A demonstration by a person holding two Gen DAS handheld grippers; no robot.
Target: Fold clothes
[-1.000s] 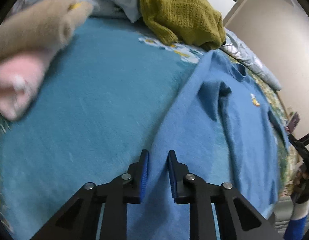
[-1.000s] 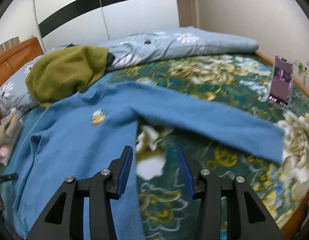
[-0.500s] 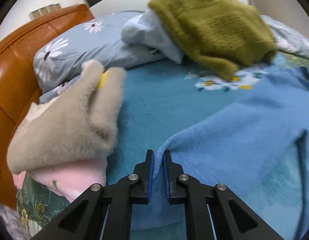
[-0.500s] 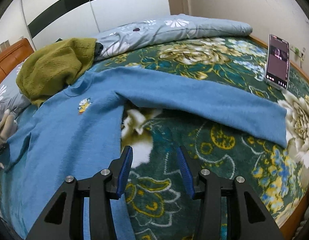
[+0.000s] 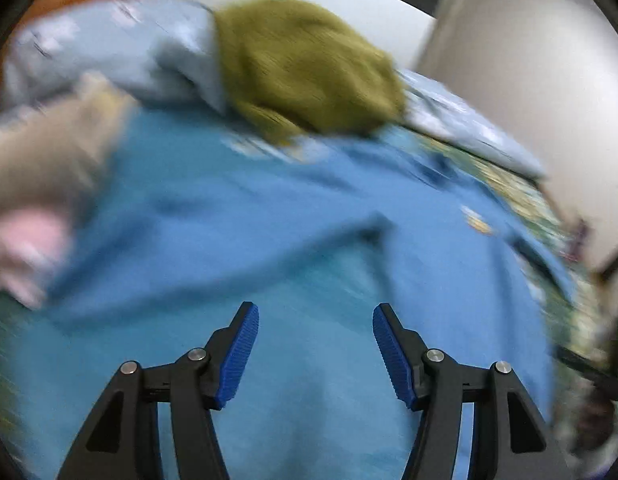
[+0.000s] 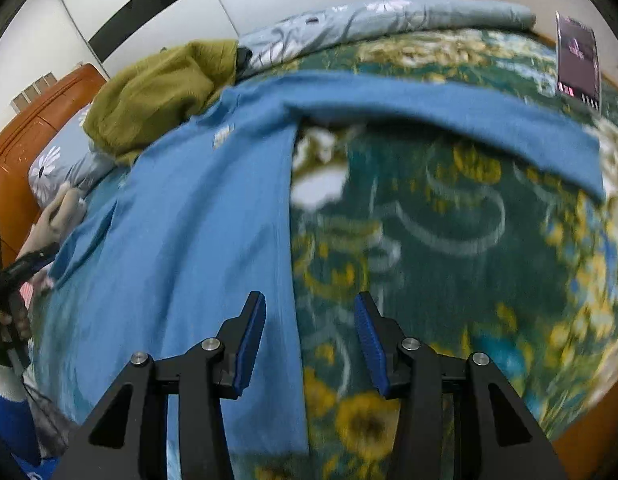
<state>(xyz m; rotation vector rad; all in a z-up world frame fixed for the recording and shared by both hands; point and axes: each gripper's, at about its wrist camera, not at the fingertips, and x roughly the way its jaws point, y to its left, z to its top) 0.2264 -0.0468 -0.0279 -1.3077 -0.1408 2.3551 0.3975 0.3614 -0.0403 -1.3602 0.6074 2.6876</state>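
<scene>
Left wrist view: the left hand-held gripper (image 5: 315, 354) is wide open and holds nothing. The blue sweater (image 5: 309, 240) lies flat on the bed right under and ahead of it, spread out so it can be folded. Farther ahead sits a green sweater (image 5: 309, 80). A fluffy toy (image 5: 49, 168) is off to the left. This picture is blurry.

Right wrist view: the right hand-held gripper (image 6: 311, 344) is open too, with nothing in it. The blue sweater's side edge (image 6: 287, 240) runs just ahead, between its fingers. One long sleeve (image 6: 449, 108) stretches away to the right, probably the next part to fold in. A phone (image 6: 579, 60) stands far ahead.
</scene>
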